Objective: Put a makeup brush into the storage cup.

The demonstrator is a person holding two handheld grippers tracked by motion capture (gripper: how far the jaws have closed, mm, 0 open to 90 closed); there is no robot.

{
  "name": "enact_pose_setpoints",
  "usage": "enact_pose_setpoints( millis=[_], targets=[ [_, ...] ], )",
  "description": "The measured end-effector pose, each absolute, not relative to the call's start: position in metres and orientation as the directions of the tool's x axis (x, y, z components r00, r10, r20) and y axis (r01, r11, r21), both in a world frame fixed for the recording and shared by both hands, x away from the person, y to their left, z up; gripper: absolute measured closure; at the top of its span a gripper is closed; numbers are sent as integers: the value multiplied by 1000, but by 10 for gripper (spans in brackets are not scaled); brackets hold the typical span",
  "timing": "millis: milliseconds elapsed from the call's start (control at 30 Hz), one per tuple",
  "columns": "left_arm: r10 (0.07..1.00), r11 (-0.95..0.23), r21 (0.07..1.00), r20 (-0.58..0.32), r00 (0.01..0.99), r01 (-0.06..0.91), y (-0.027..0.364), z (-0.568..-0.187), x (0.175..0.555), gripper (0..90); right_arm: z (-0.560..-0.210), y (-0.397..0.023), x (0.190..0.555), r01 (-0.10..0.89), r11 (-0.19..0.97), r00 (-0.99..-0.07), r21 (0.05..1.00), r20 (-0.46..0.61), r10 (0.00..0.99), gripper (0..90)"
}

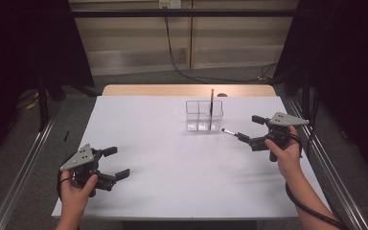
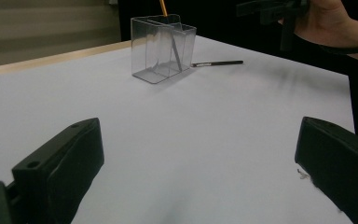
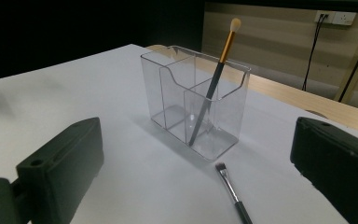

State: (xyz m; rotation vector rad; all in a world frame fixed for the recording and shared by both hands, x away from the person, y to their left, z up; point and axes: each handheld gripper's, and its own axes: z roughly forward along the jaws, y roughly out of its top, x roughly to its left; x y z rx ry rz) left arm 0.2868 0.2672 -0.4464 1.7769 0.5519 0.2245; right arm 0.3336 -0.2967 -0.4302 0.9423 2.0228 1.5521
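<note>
A clear plastic organizer (image 1: pixel 204 115) (image 2: pixel 161 49) (image 3: pixel 177 93) with compartments stands on the white table, back of centre. A long brush (image 1: pixel 211 106) (image 3: pixel 220 67) with a gold ferrule leans upright in one compartment, bristles up. A small flat brush (image 1: pixel 229 132) (image 2: pixel 216 63) (image 3: pixel 232 190) lies on the table just right of the organizer. My right gripper (image 1: pixel 249 128) (image 3: pixel 193 172) is open, hovering right beside this small brush and facing the organizer. My left gripper (image 1: pixel 117 162) (image 2: pixel 198 163) is open with nothing in it, near the table's front left.
The white table top (image 1: pixel 172 163) has wide bare room in the middle and front. A wooden strip (image 1: pixel 187 90) runs along its far edge. Metal rails (image 1: pixel 24 163) flank both sides, and cables lie on the floor behind.
</note>
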Motion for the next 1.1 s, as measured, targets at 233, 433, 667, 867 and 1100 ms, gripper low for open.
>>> enact_pose_setpoints(
  millis=[233,433,667,867,1100],
  targets=[
    [477,-186,950,-135,868,249,267,-446,287,13,-429,-292,343,257,154,-681,954,66,730,26],
    [478,-187,951,-132,868,248,267,-447,287,13,-429,-290,347,259,164,-682,952,60,729,26],
    [471,-193,950,-130,873,245,266,-446,287,13,-430,-288,355,257,154,-679,954,65,731,30],
    [470,-193,950,-129,873,245,265,-447,287,13,-432,-286,362,265,141,-675,954,79,734,30],
    [471,-191,951,-129,872,244,266,-447,287,13,-433,-283,370,271,140,-672,952,83,736,30]
  ],
)
